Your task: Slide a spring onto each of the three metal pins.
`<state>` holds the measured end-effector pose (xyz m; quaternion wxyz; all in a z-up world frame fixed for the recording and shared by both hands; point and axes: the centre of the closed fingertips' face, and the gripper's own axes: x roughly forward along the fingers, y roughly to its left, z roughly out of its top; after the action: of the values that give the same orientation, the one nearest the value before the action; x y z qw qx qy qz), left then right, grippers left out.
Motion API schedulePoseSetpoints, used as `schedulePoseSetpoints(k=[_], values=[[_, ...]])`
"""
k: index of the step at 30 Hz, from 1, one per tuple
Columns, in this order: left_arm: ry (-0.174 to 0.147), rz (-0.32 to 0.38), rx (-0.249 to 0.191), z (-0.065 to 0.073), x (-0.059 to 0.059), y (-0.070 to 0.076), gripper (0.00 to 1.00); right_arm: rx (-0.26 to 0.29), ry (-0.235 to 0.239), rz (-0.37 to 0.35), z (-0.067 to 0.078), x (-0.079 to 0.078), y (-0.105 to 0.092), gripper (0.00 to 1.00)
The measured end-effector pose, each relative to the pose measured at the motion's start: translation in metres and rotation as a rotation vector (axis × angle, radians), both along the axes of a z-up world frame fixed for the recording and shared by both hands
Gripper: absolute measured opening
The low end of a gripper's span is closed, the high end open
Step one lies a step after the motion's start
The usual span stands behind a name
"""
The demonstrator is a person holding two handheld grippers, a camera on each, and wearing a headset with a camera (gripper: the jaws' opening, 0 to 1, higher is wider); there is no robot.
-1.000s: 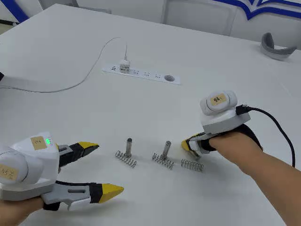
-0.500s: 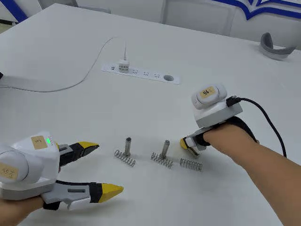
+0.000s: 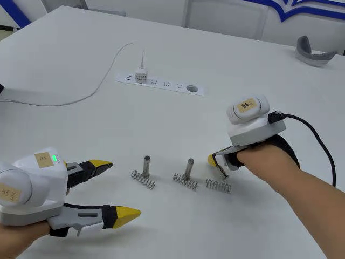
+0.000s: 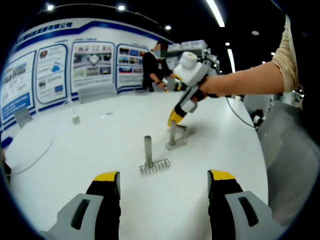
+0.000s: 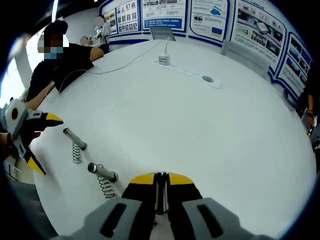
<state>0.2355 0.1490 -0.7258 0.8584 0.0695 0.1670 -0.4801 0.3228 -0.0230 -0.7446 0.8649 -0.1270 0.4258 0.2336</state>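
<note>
Springs are still off the pins, all three lying flat in a row on the tabletop (image 3: 242, 70). The left spring (image 3: 143, 179) lies at the foot of the upright left pin (image 3: 146, 163), and the middle spring (image 3: 185, 182) lies the same way at the upright middle pin (image 3: 188, 167). Each spring seems to have been laid beside its own pin so that the pairs are ready to join. The right spring (image 3: 218, 186) lies alone just in front of the right gripper (image 3: 214, 161). That gripper has its jaws pressed together on a thin metal rod, which I take for the third pin (image 3: 222, 172). It hangs tilted from the tips; whether its lower end touches the tabletop I cannot tell. My guess is that it is being stood in line with the other two.

The left gripper (image 3: 121, 188) hovers near the left pin with its jaws wide apart and nothing between them, pointed along the row as if ready to pick up a spring.

Bare tabletop lies on every side of the row. The power strip (image 3: 161, 84) and its cable (image 3: 102, 81) are well apart behind. The two standing pins are close neighbours, so a sideways reach for one spring could knock either over.
</note>
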Motion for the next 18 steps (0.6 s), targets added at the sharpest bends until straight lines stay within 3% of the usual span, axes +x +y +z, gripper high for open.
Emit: schedulePoseSetpoints(k=[8,18], values=[[-0.003,-0.005,0.001,0.001,-0.002,-0.002,0.72,0.013,-0.044,0.005,0.014,-0.007,-0.003,0.09],[-0.007,-0.001,-0.002,0.003,-0.002,-0.001,0.72,0.034,-0.070,-0.007,0.022,-0.018,-0.008,0.09]])
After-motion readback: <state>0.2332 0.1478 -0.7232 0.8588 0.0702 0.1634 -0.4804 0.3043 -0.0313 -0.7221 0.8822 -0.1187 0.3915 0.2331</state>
